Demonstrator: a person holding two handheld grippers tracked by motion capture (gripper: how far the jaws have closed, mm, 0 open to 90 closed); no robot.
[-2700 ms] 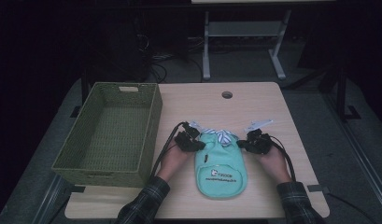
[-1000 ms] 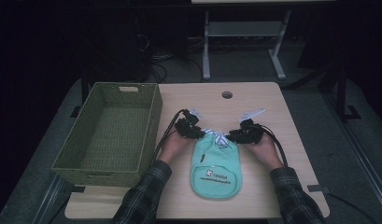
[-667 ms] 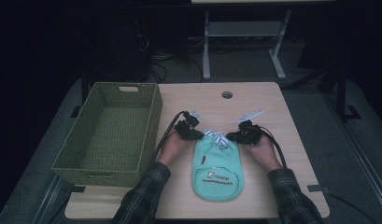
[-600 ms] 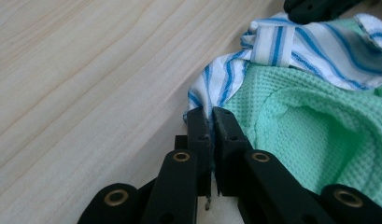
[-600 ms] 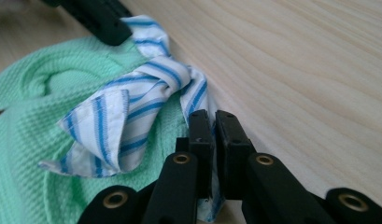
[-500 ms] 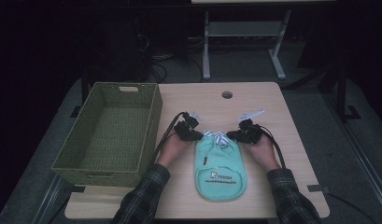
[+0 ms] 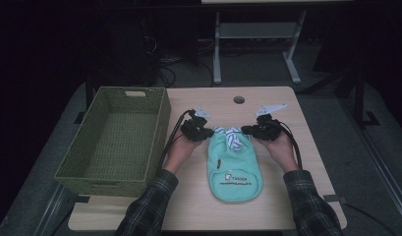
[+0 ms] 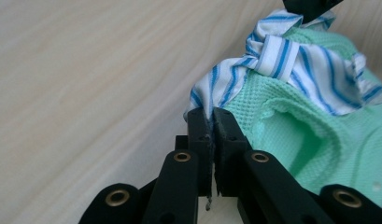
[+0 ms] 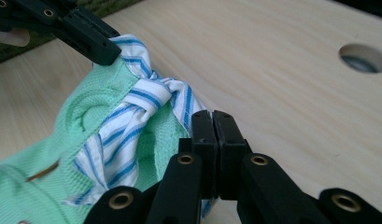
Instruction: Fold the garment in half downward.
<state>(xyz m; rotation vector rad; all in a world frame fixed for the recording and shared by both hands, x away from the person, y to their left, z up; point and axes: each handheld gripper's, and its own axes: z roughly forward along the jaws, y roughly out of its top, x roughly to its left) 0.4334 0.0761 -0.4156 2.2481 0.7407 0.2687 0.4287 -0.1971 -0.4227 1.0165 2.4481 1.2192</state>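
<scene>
Black left gripper [image 8: 212, 122] and black right gripper [image 9: 212, 123] both pinched tight on the blue-and-white striped cloth collar [image 7: 231, 135] of the small mint green knit shirt [image 7: 234, 167], one at each top corner, collar ends lifted off the pale wooden table [image 7: 267, 103], rest of shirt lying flat near the green woven basket [image 7: 117, 142]. Only a thin bit of cloth caught, so maybe slipping out with a quick tug, shirt dropping crooked. Hands low, palms up, facing each other.

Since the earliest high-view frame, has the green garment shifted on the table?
Yes. The green garment now lies narrower, its top edge pulled farther from the person toward the table's round hole, pinched by the left gripper and right gripper.
</scene>
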